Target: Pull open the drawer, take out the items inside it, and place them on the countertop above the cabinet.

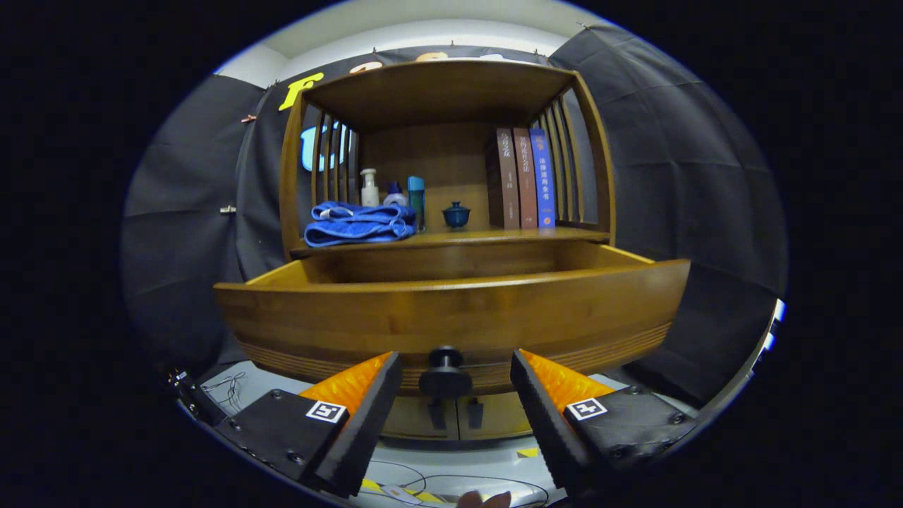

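A wooden cabinet (451,176) stands against the dark cloth wall of the booth, its drawer (451,317) pulled well out toward the camera. On the countertop (487,238) above the drawer, from left to right: a folded blue towel (358,224) at the left front; behind it a white pump bottle (369,189), a small white bottle with a dark cap (395,195) and a tall teal bottle (416,200); near the middle a small dark-blue lidded cup (456,214); and on the right three books (520,178) standing upright side by side against the slatted side wall. The drawer's inner back wall is visible, but its floor and whatever lies in it are hidden behind the tall front panel. Close to the camera, the gripper (451,384) is released, its two fingers (367,416) spread wide apart on either side of the drawer's round dark knob (445,372), which sits in the gap between them; neither finger touches it. Below the drawer, two small dark handles (456,413) mark the lower cabinet doors, and thin cables (423,483) lie on the pale floor nearest the camera.
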Demonstrator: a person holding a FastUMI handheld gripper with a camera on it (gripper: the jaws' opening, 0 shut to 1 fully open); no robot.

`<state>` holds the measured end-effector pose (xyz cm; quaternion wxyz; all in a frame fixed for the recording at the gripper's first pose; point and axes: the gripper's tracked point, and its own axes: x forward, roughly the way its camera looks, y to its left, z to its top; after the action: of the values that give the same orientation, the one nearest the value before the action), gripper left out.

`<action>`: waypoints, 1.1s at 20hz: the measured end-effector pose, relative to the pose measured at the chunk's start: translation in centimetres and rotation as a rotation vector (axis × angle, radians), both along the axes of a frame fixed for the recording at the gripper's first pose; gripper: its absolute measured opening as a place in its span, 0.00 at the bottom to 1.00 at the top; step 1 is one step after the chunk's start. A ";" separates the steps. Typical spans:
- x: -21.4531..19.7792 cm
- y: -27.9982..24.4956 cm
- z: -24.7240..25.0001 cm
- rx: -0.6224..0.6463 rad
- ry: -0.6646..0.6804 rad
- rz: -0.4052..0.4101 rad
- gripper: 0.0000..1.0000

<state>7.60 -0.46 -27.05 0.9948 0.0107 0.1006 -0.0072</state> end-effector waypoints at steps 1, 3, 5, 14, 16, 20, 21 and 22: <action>-0.1 0.2 1.6 0.008 -0.021 0.016 0.98; 0.3 0.0 4.5 0.006 -0.043 0.028 0.97; 1.7 -0.7 7.3 -0.006 -0.040 0.027 0.98; 10.4 -0.1 11.8 0.063 0.233 0.092 0.99; 12.2 0.4 10.6 0.041 0.343 0.105 0.99; 15.1 1.0 6.4 -0.023 0.584 0.134 0.99; 15.2 1.1 5.3 -0.038 0.639 0.139 0.99; 15.5 1.2 3.8 -0.064 0.690 0.142 0.99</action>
<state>23.06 0.74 -23.20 0.9001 -0.0306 0.4311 0.0557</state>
